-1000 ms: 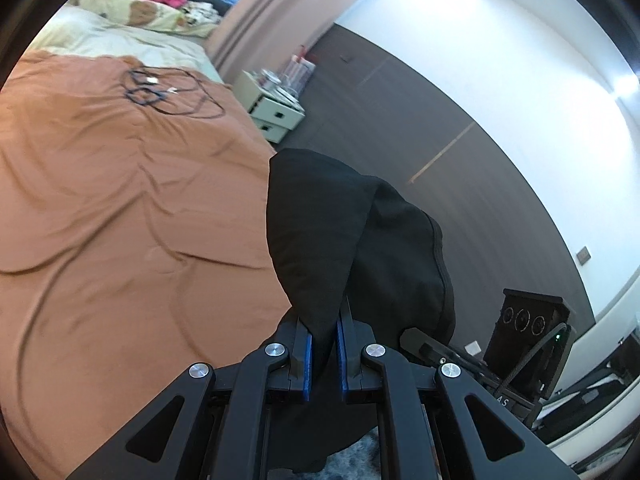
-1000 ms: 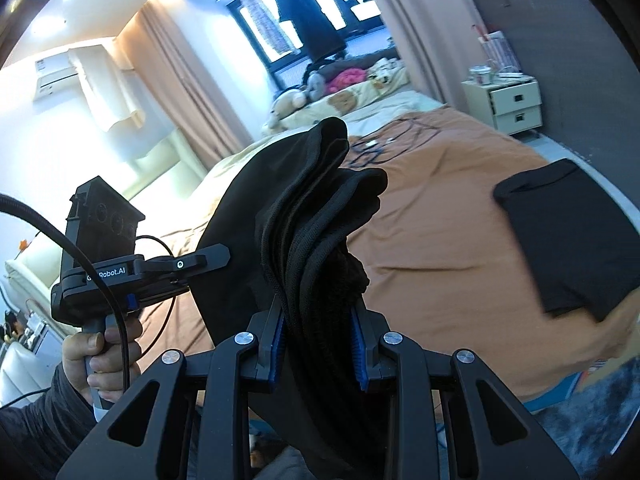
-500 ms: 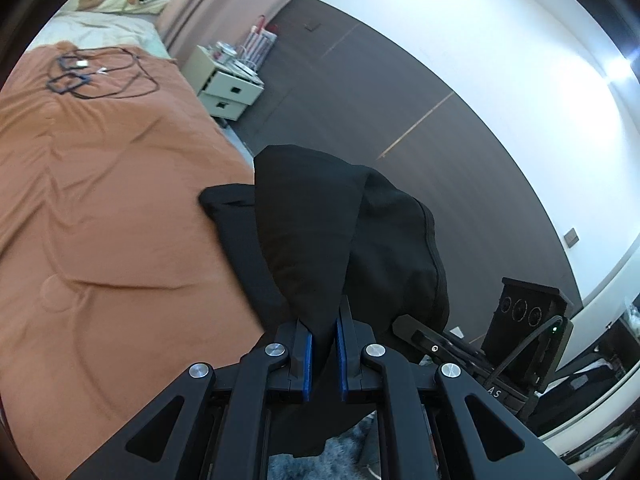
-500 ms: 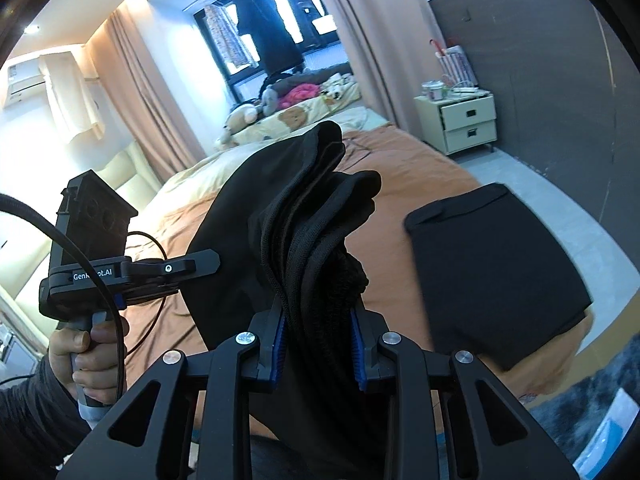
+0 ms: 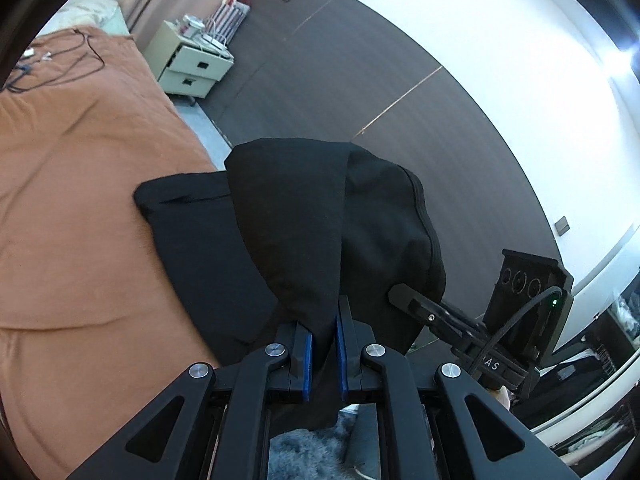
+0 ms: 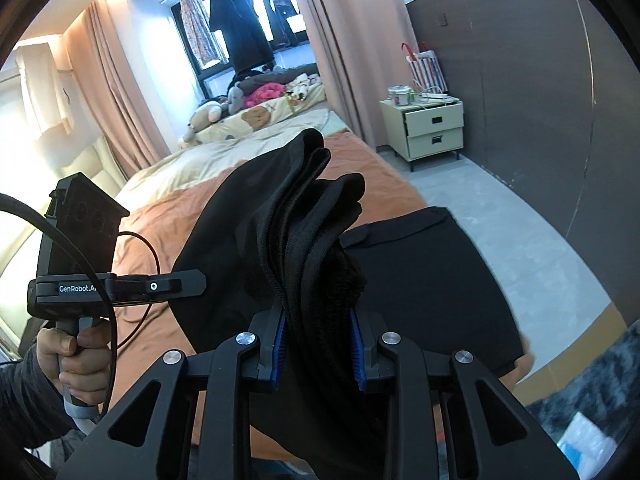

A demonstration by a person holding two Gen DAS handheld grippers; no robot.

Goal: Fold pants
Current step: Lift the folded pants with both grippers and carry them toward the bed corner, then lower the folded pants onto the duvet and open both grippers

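Note:
I hold black pants (image 5: 304, 224) up in the air between both grippers. My left gripper (image 5: 323, 354) is shut on a fold of the fabric; the cloth bulges up over its fingers. My right gripper (image 6: 318, 344) is shut on a thick bunch of the pants (image 6: 304, 240), which stands up from its jaws. A second black garment (image 6: 424, 276) lies flat, folded, near the right edge of the orange bed; it also shows in the left wrist view (image 5: 200, 240), behind the held pants.
The orange bedspread (image 5: 80, 184) spreads to the left, with black cables (image 5: 60, 64) on it. A cream nightstand (image 6: 432, 128) stands against the dark wall panel. Pillows and soft toys (image 6: 248, 108) lie at the bed's head. A grey rug (image 5: 304, 452) is below.
Both grippers have swung right toward the bed's edge with the pants held. The flat black garment has come into the left wrist view and grown closer and larger in the right wrist view.

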